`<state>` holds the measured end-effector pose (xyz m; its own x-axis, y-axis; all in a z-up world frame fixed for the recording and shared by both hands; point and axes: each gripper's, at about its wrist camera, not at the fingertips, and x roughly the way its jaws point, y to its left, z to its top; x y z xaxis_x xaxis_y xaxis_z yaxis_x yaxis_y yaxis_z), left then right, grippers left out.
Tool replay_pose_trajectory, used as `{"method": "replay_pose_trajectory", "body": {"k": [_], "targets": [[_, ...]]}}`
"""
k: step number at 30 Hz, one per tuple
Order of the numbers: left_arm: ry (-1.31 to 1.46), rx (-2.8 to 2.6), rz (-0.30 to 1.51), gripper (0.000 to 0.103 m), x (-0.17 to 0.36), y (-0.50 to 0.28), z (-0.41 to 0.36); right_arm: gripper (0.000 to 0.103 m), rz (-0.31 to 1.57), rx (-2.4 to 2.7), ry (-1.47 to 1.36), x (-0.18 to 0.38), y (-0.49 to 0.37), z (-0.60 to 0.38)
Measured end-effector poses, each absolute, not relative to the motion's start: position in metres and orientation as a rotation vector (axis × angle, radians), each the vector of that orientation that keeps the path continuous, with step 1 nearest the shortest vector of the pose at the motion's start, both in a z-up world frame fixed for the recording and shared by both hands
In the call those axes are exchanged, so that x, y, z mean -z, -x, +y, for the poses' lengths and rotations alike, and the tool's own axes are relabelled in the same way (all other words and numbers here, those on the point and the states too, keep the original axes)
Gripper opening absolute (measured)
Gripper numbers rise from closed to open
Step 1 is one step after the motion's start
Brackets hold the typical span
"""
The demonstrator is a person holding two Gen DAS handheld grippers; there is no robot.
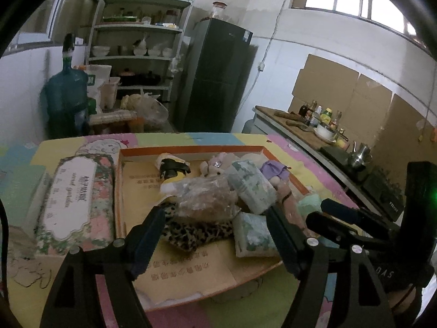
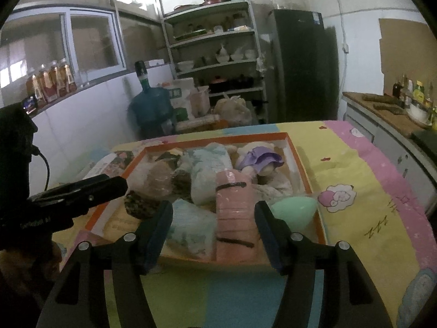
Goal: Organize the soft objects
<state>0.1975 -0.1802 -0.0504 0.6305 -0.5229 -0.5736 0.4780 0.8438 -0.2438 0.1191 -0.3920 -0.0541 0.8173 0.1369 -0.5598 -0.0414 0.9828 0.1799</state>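
Orange-rimmed box [image 2: 296,153] on the pastel tabletop [image 2: 355,169] packed with soft things, pink roll [image 2: 236,213] at its near edge, leopard pouch [image 1: 191,233] alongside, my left gripper [image 1: 215,225] and right gripper [image 2: 213,218] above, jaws spread, holding nothing.

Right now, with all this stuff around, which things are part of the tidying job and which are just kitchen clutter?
Part of the job:
- orange-rimmed box
- pink roll
- doll with the purple hat
- mint sponge
- leopard-print pouch
- tissue packs

Just lying about:
- blue water jug
- black fridge
- shelf of bowls
- sauce bottles
- kettle
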Motion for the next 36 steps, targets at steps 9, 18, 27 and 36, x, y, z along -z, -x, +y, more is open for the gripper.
{"method": "replay_pose_trajectory", "body": {"k": [9,18,27,36], "targets": [[-0.024,0.407,0.601,0.076,0.032,-0.162,-0.158,0.064,0.579,-0.115,-0.136,0.041,-0.102,-0.362],[-0.061,0.257,0.483,0.076,0.013,-0.119,-0.124,0.064,0.543,-0.094,-0.087,0.029,-0.081,-0.321],[-0.062,0.186,0.381,0.076,0.001,-0.070,-0.084,0.064,0.477,-0.050,-0.069,0.015,-0.048,-0.278],[-0.030,0.162,0.358,0.076,-0.005,-0.017,-0.058,0.064,0.362,0.091,-0.024,0.000,0.008,-0.236]]}}
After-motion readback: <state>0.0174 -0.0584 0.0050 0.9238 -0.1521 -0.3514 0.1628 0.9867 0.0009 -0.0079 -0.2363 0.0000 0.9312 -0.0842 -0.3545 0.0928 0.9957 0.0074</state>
